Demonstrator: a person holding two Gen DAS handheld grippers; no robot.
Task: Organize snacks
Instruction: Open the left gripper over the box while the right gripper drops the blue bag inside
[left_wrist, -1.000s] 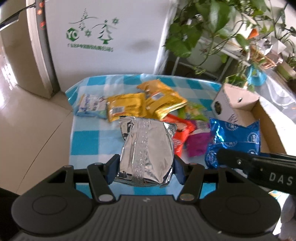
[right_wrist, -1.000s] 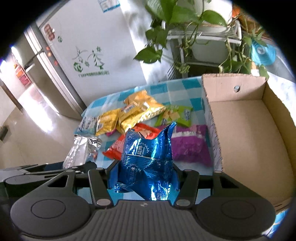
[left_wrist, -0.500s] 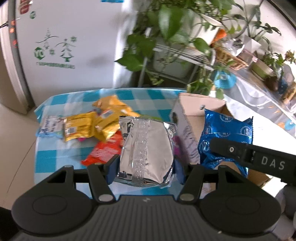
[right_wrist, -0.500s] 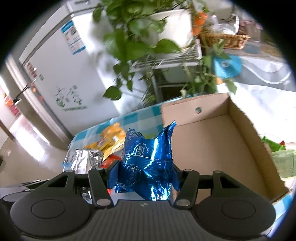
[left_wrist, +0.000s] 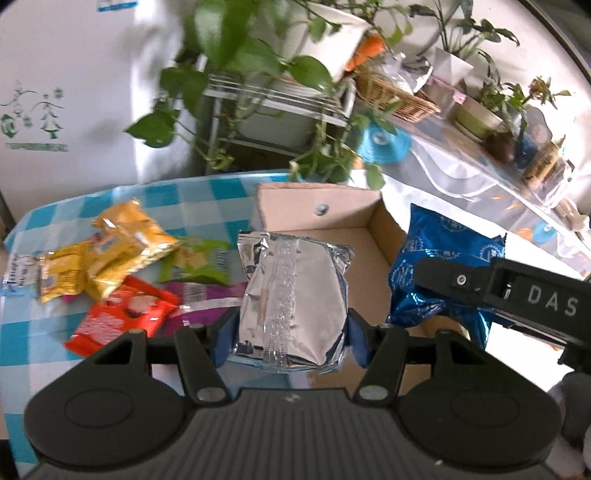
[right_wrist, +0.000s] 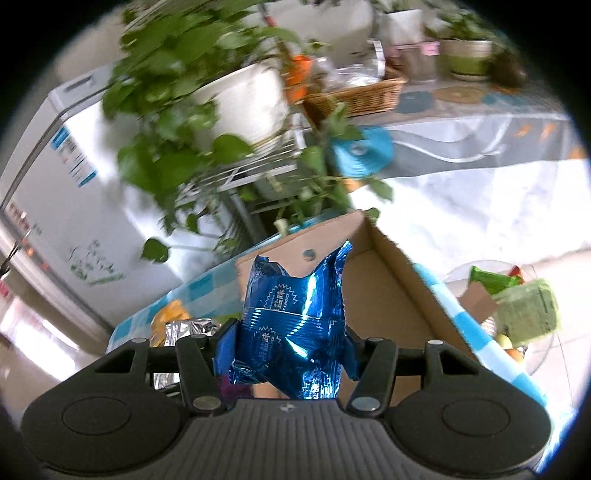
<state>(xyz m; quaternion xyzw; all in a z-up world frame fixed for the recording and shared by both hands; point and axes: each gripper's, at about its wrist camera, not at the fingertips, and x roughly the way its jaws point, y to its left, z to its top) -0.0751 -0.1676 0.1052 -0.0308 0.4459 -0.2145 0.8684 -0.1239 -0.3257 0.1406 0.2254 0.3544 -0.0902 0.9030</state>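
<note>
A blue-checked worktop (left_wrist: 110, 199) carries an open cardboard box (left_wrist: 384, 236) on its right side, with loose snack packets spread to the left of it. Behind the worktop stand a white fridge (left_wrist: 66, 92) and a wire rack of trailing potted plants (left_wrist: 266, 66); a grey-clothed side table (left_wrist: 480, 173) with more pots and a wicker basket (left_wrist: 399, 96) runs off to the right.

The left gripper (left_wrist: 290, 330) has its jaws clenched on a silver bag (left_wrist: 291, 291), held upright above the box's near-left part. The right gripper (right_wrist: 286, 350) has its jaws clamped on a blue bag (right_wrist: 295, 317), crumpled at the waist and held over the box's open interior; in the left view the same bag hangs over the box's right wall.

On the cloth to the left of the box lie a purple packet (left_wrist: 199, 299), a red packet (left_wrist: 118, 317), a green packet (left_wrist: 199, 262) and two yellow packets (left_wrist: 110, 254), overlapping in a loose cluster, with a pale packet (left_wrist: 18, 277) at the far left edge.
</note>
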